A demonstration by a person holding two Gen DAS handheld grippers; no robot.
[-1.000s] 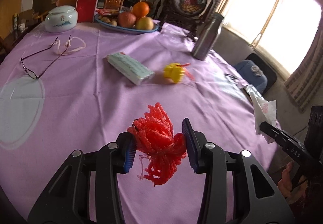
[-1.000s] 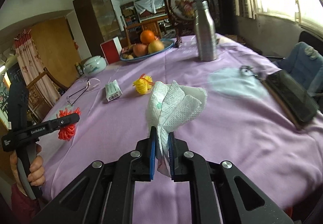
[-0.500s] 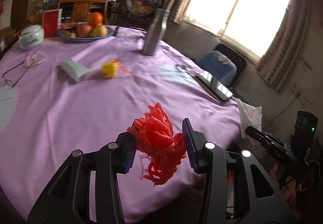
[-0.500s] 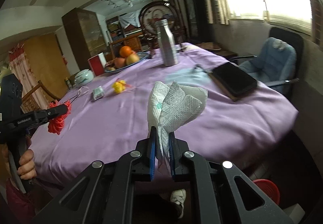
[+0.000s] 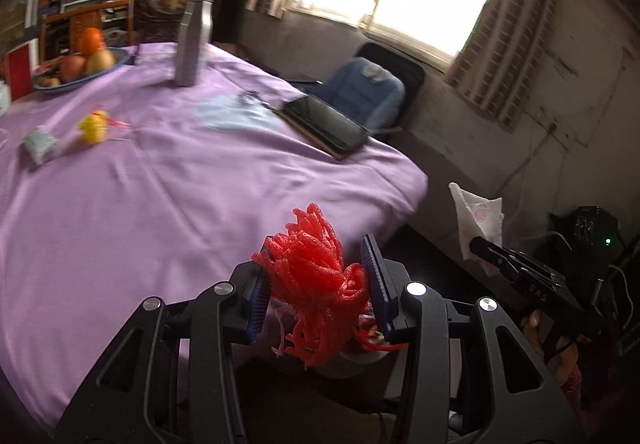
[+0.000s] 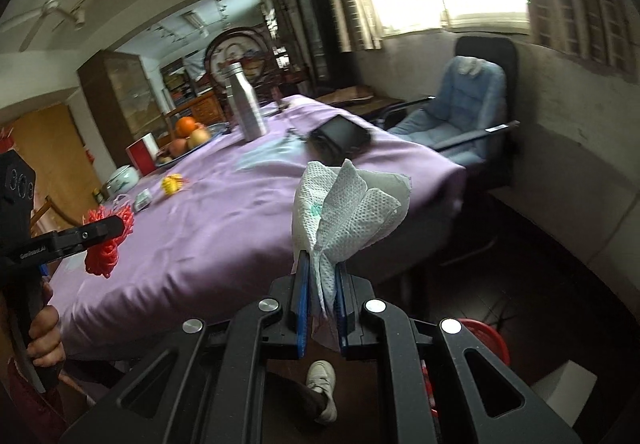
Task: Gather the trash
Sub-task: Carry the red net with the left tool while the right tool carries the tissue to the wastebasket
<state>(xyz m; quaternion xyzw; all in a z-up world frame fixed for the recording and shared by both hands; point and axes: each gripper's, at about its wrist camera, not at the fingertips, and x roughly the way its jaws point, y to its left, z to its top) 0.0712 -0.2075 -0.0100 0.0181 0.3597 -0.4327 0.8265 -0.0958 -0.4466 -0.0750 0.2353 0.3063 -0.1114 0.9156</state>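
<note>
My left gripper is shut on a bunch of red foam netting and hangs past the near edge of the purple-clothed table. The same red netting shows at the left of the right wrist view. My right gripper is shut on a crumpled white paper towel, held out beyond the table's corner above the floor. That paper towel also appears at the right of the left wrist view. A yellow foam net lies on the table. A red bin stands on the floor below my right gripper.
On the table are a steel bottle, a fruit bowl, a dark tablet, a tissue pack and a white lidded jar. A blue cushioned chair stands by the window wall. A person's shoe is on the floor.
Both grippers have swung away from the table's middle toward its window-side edge, keeping their loads. The floor, the red bin and the shoe have come into the right wrist view.
</note>
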